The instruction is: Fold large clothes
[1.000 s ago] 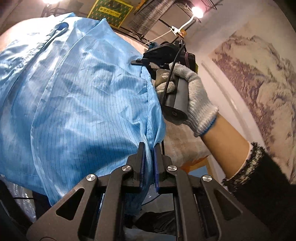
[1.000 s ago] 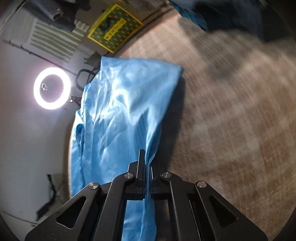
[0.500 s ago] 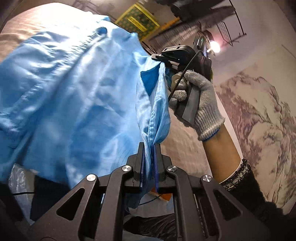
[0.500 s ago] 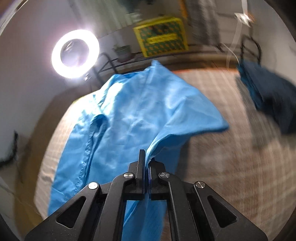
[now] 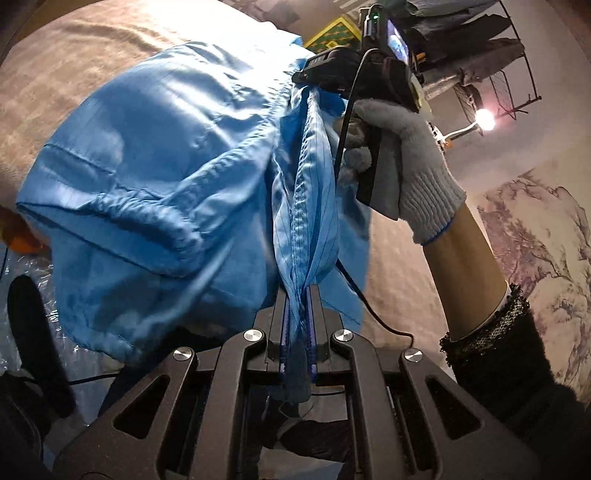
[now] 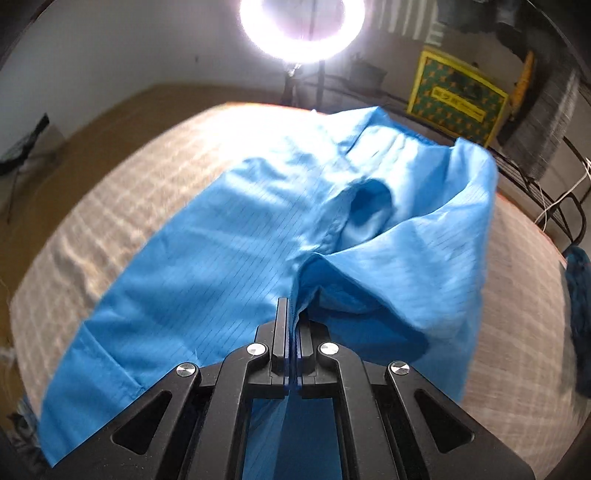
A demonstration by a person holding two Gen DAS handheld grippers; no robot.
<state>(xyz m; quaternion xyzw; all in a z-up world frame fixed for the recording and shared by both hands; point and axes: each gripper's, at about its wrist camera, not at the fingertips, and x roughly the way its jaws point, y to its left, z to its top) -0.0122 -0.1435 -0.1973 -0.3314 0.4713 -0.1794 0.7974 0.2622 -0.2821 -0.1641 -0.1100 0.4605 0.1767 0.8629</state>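
Observation:
A large light-blue pinstriped garment [image 5: 155,177] lies partly on the beige checked bed [image 5: 74,62] and partly lifted. My left gripper [image 5: 298,295] is shut on a gathered, seamed edge of it. Across from it a gloved hand [image 5: 410,158] holds my right gripper [image 5: 310,79], which pinches the same edge higher up. In the right wrist view my right gripper [image 6: 294,314] is shut on a fold of the blue garment [image 6: 207,266], whose far part spreads over the bed [image 6: 122,192].
A bright ring light [image 6: 301,26] stands behind the bed. A green and yellow board [image 6: 458,99] leans by black wire racks [image 6: 535,166]. A dark blue cloth [image 6: 580,306] lies at the bed's right edge. Clear plastic bags [image 5: 26,295] are below the bed's near side.
Both grippers have swung and rolled while holding the garment. The held edge now runs slack between them, and the cloth has bunched over the bed. The ring light moved to the top centre of the right view.

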